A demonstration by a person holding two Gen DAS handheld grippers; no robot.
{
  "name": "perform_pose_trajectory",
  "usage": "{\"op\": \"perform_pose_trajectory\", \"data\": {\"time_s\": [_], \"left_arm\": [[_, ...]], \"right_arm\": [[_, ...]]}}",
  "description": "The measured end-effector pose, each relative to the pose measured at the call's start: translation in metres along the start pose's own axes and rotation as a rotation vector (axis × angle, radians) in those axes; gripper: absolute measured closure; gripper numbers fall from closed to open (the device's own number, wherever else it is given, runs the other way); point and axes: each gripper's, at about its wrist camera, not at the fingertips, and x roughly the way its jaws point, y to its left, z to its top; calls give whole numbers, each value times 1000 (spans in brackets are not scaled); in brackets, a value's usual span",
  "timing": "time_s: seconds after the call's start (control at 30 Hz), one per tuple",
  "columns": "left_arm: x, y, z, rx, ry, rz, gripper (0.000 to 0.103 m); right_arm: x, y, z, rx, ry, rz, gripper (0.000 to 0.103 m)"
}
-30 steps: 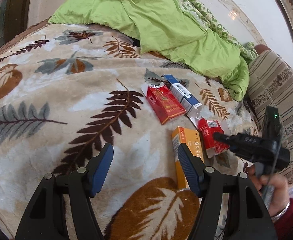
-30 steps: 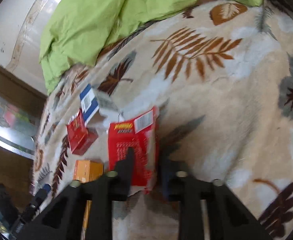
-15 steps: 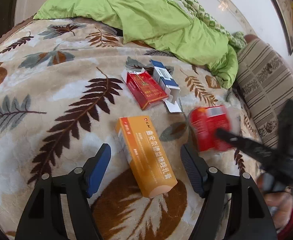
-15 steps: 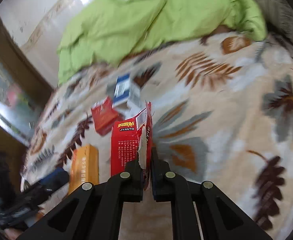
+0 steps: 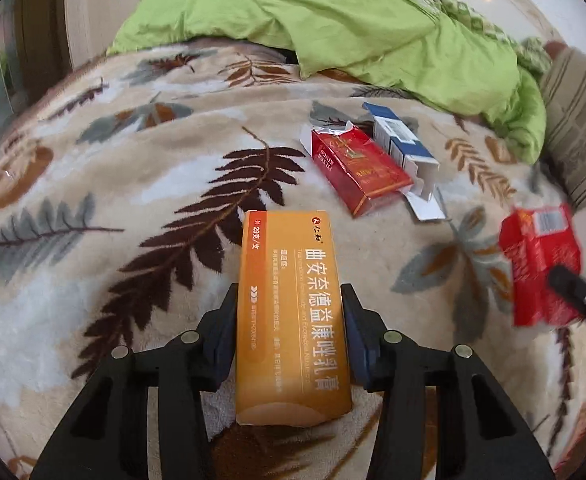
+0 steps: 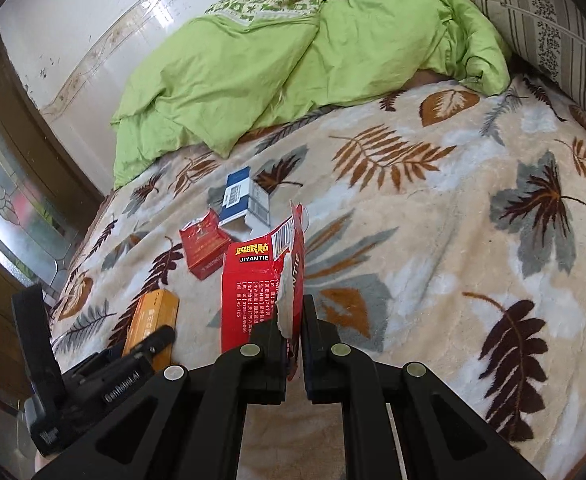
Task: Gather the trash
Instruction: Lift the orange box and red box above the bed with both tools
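My left gripper point(image 5: 291, 334) is shut on a long orange medicine box point(image 5: 291, 312) that lies on the leaf-patterned blanket point(image 5: 105, 184); the box also shows in the right wrist view point(image 6: 153, 318). My right gripper point(image 6: 293, 330) is shut on a torn red packet point(image 6: 259, 286) and holds it upright above the blanket; the packet appears blurred at the right of the left wrist view point(image 5: 541, 264). A red cigarette pack point(image 5: 357, 170) and an open blue and white box point(image 5: 405, 148) lie side by side farther back, also in the right wrist view: pack point(image 6: 205, 246), box point(image 6: 245, 200).
A crumpled green quilt point(image 5: 333, 20) is heaped at the back of the bed. A striped pillow point(image 6: 553, 28) lies at the right edge. A wall point(image 6: 73, 20) and a wooden door frame point(image 6: 21, 120) stand at the left.
My left gripper has closed its fingers on the orange box, which now lies straight between them. My right gripper has lifted the red packet and turned it upright.
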Motion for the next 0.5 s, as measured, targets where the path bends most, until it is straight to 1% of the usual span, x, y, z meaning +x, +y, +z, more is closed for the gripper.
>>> {"op": "perform_pose_trajectory", "data": {"time_s": [0.1,0.2,0.33,0.5], "left_arm": [[-3,2,0,-13,-16,-8,58],[-14,2,1,-27,-55,-57,58],[-31,-4,2,5,-123,-60,58],[-41,-9,3,37,-155,-62,58]], "right_arm": [[1,8,-2,-26,-2,15,96],[-3,19,-3,-75,-32,2,96],[-5,23,-3,-89,-52,-12,96],[-3,26,-4,-98,-49,-18,96]]}}
